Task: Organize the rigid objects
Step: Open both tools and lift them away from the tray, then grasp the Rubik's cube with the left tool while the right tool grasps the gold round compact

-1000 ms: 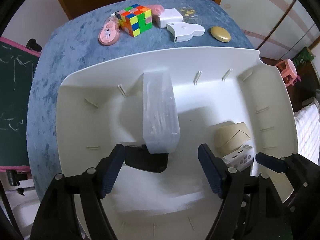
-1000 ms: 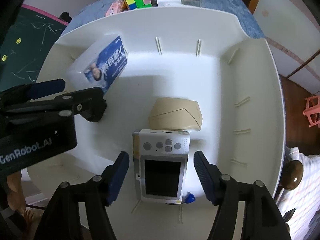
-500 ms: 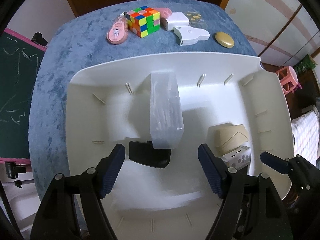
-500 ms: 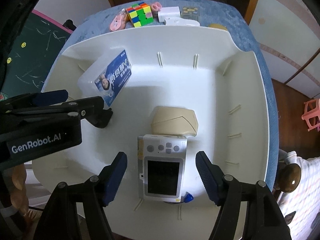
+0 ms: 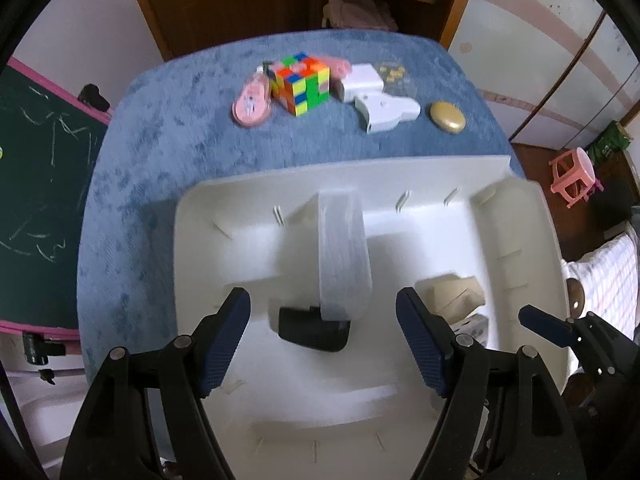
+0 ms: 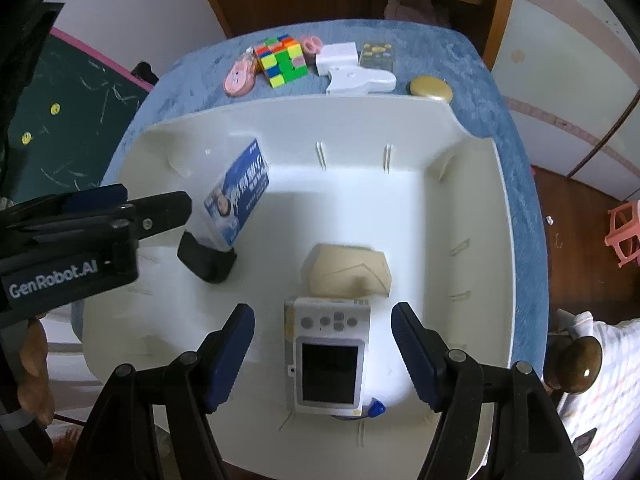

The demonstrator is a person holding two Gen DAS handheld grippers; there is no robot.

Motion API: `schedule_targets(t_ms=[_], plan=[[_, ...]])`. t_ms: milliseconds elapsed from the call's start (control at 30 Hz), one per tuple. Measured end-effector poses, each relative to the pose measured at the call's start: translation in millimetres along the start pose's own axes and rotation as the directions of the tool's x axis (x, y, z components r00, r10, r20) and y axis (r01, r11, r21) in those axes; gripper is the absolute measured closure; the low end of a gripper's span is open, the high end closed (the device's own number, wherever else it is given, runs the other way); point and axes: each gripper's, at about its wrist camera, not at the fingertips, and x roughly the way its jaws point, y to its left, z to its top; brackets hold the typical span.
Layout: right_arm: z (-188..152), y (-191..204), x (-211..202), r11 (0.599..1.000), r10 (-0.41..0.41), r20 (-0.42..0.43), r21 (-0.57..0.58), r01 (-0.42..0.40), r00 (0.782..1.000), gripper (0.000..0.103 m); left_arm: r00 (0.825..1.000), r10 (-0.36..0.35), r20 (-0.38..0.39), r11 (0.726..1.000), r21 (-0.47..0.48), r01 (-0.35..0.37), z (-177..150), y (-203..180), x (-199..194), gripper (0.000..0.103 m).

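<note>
— Both grippers hung over the white plastic tub (image 6: 472,216), didn't they?

— Yes. Left gripper (image 5: 323,336) stood wide apart with nothing gripped; the clear plastic box with a blue label (image 5: 343,256) lay just ahead between its fingers, one end on a black block (image 5: 312,330).

— And the right gripper (image 6: 322,344)?

— Jaws parted, empty, with the white handheld device with a dark screen (image 6: 329,356) below between them and a tan box (image 6: 348,270) just beyond. Further ahead, outside the tub, sat a multicoloured puzzle cube (image 6: 282,60) on the blue cloth (image 6: 460,64).
</note>
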Motion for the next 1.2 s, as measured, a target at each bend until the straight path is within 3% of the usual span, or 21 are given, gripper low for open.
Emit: schedule_targets(t_ms=[433,633,867,1200], plan=[[40,-22,-34,0.997,0.042,0.087,0.061,-0.047,0.995,0.031,0.99,-0.015,0.139,0.999,0.035,0.011,54,9,-44,0.025],[63,-33,-35,0.997,0.023,0.089,0.068,-0.03,0.996,0.031,0.989,-0.007,0.145,0.991,0.134,-0.013,89,10,-38,0.025],[99,-59,-38,0.992,0.023,0.098,0.118,-0.034,0.995,0.031,0.998,-0.021,0.062,0.946,0.325,0.0,132,-1,-7,0.025],[164,-112,-14,0.974,-0.044,0.064,0.225,0.029,0.997,0.031,0.998,-0.042,-0.048,0.864,0.5,0.061,187,-8,42,0.025]])
